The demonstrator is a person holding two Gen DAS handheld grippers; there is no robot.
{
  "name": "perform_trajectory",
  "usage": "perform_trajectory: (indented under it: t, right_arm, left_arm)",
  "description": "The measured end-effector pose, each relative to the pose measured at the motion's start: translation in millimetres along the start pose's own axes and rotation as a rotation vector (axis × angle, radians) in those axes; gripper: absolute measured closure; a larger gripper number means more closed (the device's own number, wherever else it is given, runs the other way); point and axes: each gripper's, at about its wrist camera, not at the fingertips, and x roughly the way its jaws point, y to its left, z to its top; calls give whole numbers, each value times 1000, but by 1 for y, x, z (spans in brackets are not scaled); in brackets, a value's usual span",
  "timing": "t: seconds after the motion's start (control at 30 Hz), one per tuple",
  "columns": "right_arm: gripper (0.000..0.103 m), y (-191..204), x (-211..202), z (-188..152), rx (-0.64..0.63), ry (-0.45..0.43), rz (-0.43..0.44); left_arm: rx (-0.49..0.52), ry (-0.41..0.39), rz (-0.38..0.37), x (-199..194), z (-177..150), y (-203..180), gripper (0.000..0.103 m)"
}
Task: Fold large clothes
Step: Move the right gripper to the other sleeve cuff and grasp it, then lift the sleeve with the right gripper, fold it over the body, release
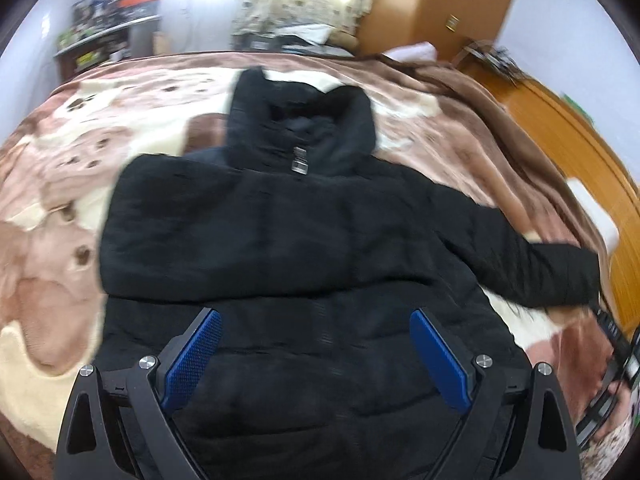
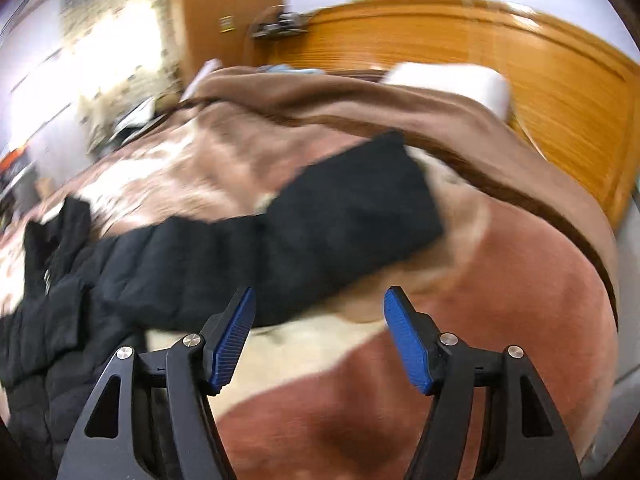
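Note:
A black puffer jacket [image 1: 304, 240] lies flat on the bed, hood away from me. One sleeve is folded across the chest; the other sleeve [image 1: 532, 260] stretches out to the right. My left gripper [image 1: 316, 320] is open and empty above the jacket's lower body. In the right wrist view the outstretched sleeve [image 2: 320, 232] lies just ahead of my right gripper [image 2: 320, 300], which is open and empty above the blanket. The right gripper also shows at the left wrist view's right edge [image 1: 612, 332].
The bed is covered by a brown, pink and cream blanket [image 1: 80, 184]. A wooden headboard [image 2: 520, 64] and a white pillow [image 2: 452, 80] lie beyond the sleeve. A wooden wardrobe [image 1: 436, 4] and cluttered shelves [image 1: 108, 28] stand by the far wall.

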Motion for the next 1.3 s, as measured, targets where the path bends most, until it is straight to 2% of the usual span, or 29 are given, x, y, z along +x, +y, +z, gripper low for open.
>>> perform_trajectory:
  t: [0.13, 0.23, 0.33, 0.43, 0.57, 0.67, 0.7, 0.73, 0.77, 0.83, 0.9, 1.1, 1.3]
  right_arm:
    - [34, -29, 16, 5, 51, 2, -4]
    - [28, -31, 29, 10, 39, -9, 15]
    - [27, -33, 40, 16, 32, -18, 13]
    - [27, -35, 58, 21, 48, 9, 16]
    - [27, -35, 69, 27, 70, 12, 32]
    - [28, -40, 77, 28, 128, 36, 60]
    - [33, -40, 78, 29, 141, 34, 63]
    - [47, -40, 78, 30, 141, 26, 52]
    - [54, -39, 77, 31, 137, 20, 38]
    - [83, -40, 75, 34, 135, 9, 48]
    - [92, -39, 73, 38, 127, 15, 66]
    - [96, -10, 38, 50, 44, -60, 129]
    - [96, 41, -4, 66, -36, -131, 276]
  left_arm:
    - [39, 41, -14, 27, -10, -32, 7]
    - [25, 70, -16, 45, -12, -39, 7]
    - [52, 65, 12, 57, -11, -48, 7]
    - [41, 84, -8, 64, -11, -47, 7]
    - [77, 67, 37, 68, -9, -49, 7]
    - [70, 85, 20, 73, -8, -47, 7]
    - [70, 87, 22, 74, -8, -45, 7]
    - [75, 86, 29, 75, -8, -44, 7]
    - [78, 89, 33, 76, -8, -44, 7]
    - [69, 92, 32, 76, -8, -40, 7]
    - [54, 94, 30, 76, -8, -36, 7]
    - [34, 82, 20, 67, -6, -26, 7]
    - [25, 51, 31, 50, -1, -12, 7]
